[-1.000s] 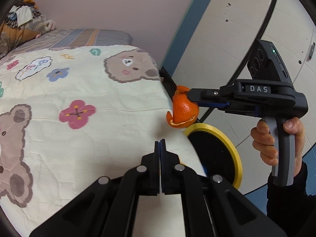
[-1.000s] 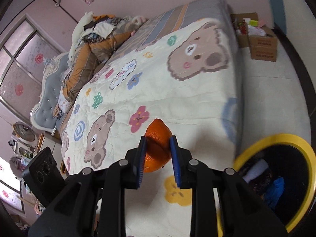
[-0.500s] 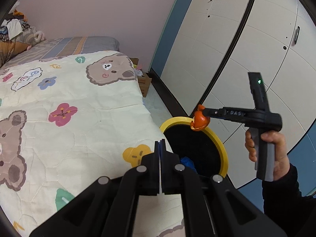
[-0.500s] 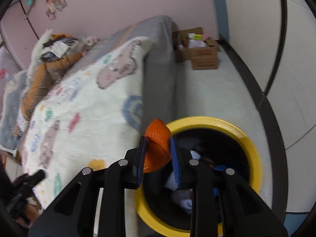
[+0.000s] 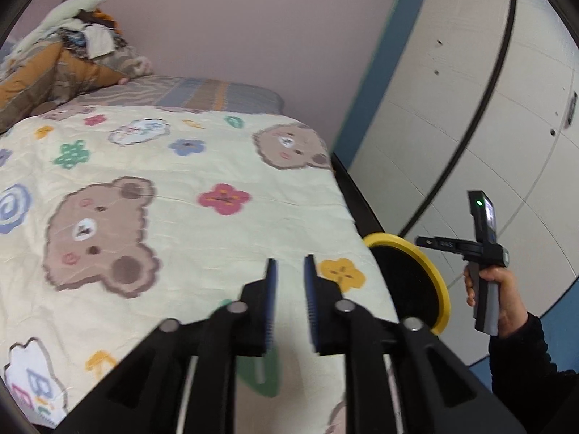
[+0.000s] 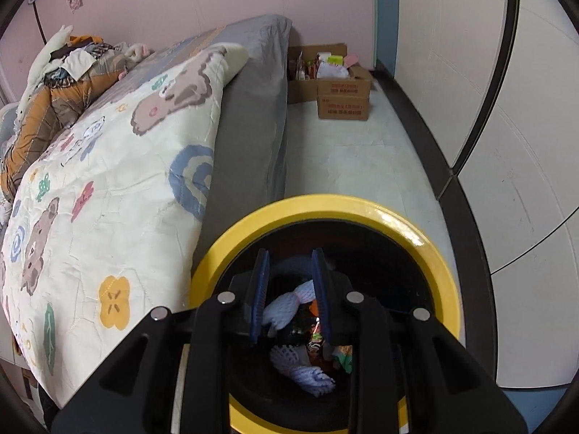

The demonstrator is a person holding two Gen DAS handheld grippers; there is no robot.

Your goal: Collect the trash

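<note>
A: From the left wrist view, what do the left tongs [image 5: 289,271] show?

B: They are released, with a clear gap between the blue pads and nothing in it. Below and ahead of them lies the cream quilted bedspread printed with bears and flowers [image 5: 152,188]. To their right, just past the bed's edge, stands the round black trash bin with a yellow rim [image 5: 439,289]. Further right, a hand [image 5: 499,296] holds the right tongs [image 5: 421,241] by the grip, their tip reaching over the bin's rim. From this side I cannot tell whether they are parted.

A: Anything far ahead of the left tongs?

B: A heap of brown and orange bedding [image 5: 54,68] at the far end of the bed, against the pink wall.

A: And the right wrist view?

B: The right tongs [image 6: 289,275] hang directly over the bin's mouth [image 6: 430,249], released, with blue pads apart and nothing between them. Below them, inside the bin, sits the trash: pale purple foam netting [image 6: 311,376] and colourful wrappers [image 6: 315,340], with a bit of orange showing by the right pad.

A: Around them?

B: The bedspread [image 6: 108,188] drapes to the left. Ahead, across the floor, stand brown cardboard boxes [image 6: 343,97] filled with packets.
</note>
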